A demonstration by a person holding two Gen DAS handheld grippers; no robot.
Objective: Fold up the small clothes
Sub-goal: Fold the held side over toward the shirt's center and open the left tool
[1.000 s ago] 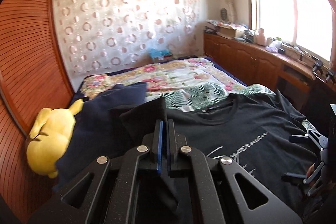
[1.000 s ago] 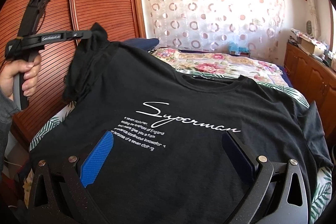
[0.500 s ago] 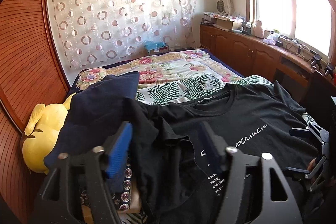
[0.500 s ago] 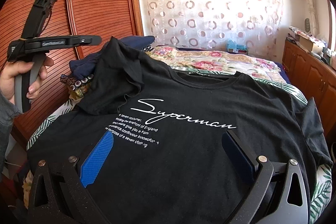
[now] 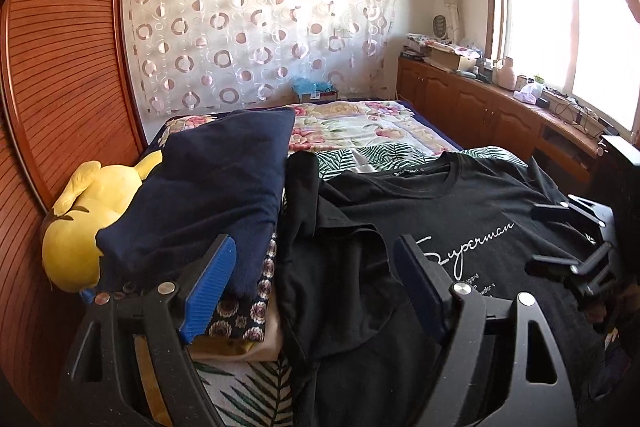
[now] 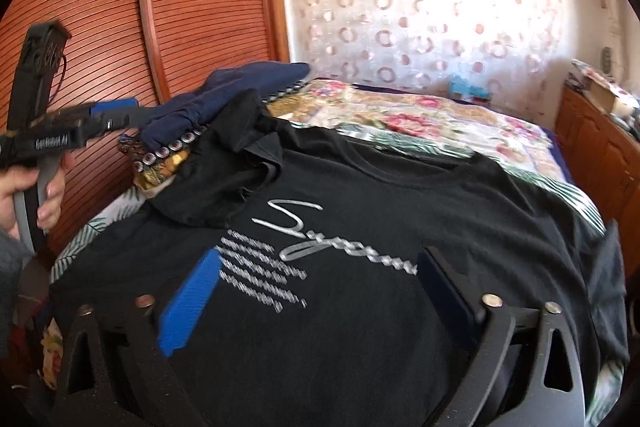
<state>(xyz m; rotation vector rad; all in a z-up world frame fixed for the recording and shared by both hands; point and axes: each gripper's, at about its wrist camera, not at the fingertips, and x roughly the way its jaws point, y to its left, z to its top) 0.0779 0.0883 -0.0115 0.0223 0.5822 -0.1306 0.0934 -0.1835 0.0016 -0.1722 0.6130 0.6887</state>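
A black T-shirt (image 5: pixel 460 211) (image 6: pixel 400 207) with white "Superman" script lies face up on the bed. Its left sleeve (image 5: pixel 332 259) (image 6: pixel 224 179) is folded inward and rests crumpled on the chest. My left gripper (image 5: pixel 314 287) (image 6: pixel 128 115) hovers over that sleeve. Its jaws are opening, and its blue pads (image 5: pixel 208 283) touch no cloth. My right gripper (image 6: pixel 316 295) (image 5: pixel 540 239) hangs above the shirt's lower front. Its jaws are wide but closing, with only the flat shirt lying beneath them.
A stack of folded clothes topped by a navy garment (image 5: pixel 216 187) (image 6: pixel 224 95) sits left of the shirt, beside a yellow plush toy (image 5: pixel 80 219). Slatted wooden wardrobe doors (image 6: pixel 200 7) run along the left. Low cabinets (image 5: pixel 480 107) line the right wall. A floral bedspread (image 5: pixel 360 131) lies beyond.
My left gripper went from shut on the raised sleeve to open. The sleeve dropped onto the shirt's chest, and the gripper sank lower. My right gripper shifted sideways, and its jaws narrowed slightly.
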